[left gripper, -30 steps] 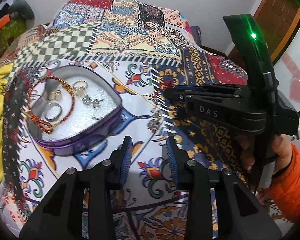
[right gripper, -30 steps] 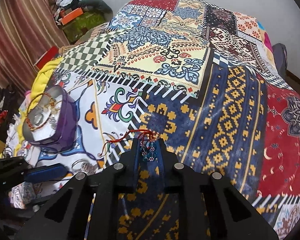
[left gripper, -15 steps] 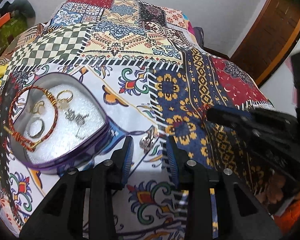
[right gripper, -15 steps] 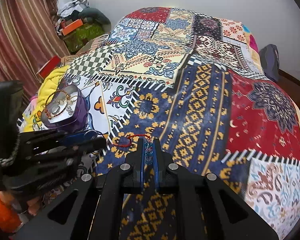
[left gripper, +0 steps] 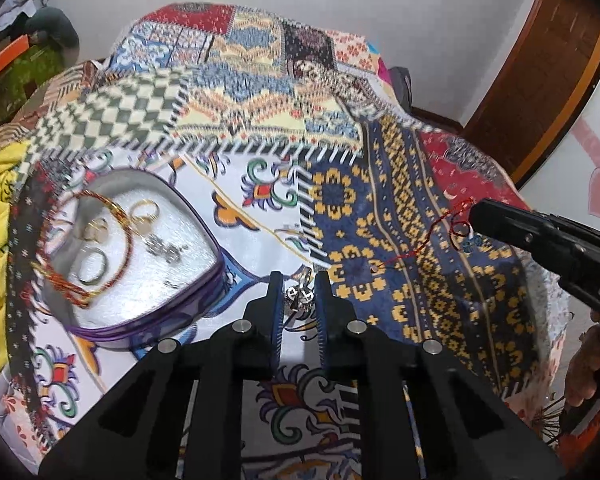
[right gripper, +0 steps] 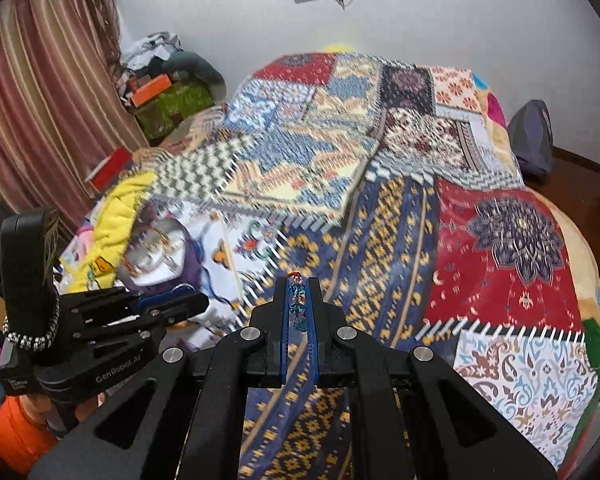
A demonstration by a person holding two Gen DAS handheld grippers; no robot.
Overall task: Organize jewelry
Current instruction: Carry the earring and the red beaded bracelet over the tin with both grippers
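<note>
My left gripper (left gripper: 298,300) jaws part-open around a small silver charm piece (left gripper: 299,295) just right of the purple heart-shaped tin (left gripper: 148,322): light, slippery, so I'd pinch its body. Further right, right gripper (right gripper: 299,306) clamps the limp red-thread beaded bracelet (left gripper: 424,240).

Both grippers are matte black plastic, the left gripper (left gripper: 299,300) and right gripper (right gripper: 299,308) each with blue ribbed finger pads and round silver screws. One body reads "GenRobot.AI" in white, with a braided black-and-white cord. An orange sleeve (right gripper: 10,436) covers the wrist.
</note>
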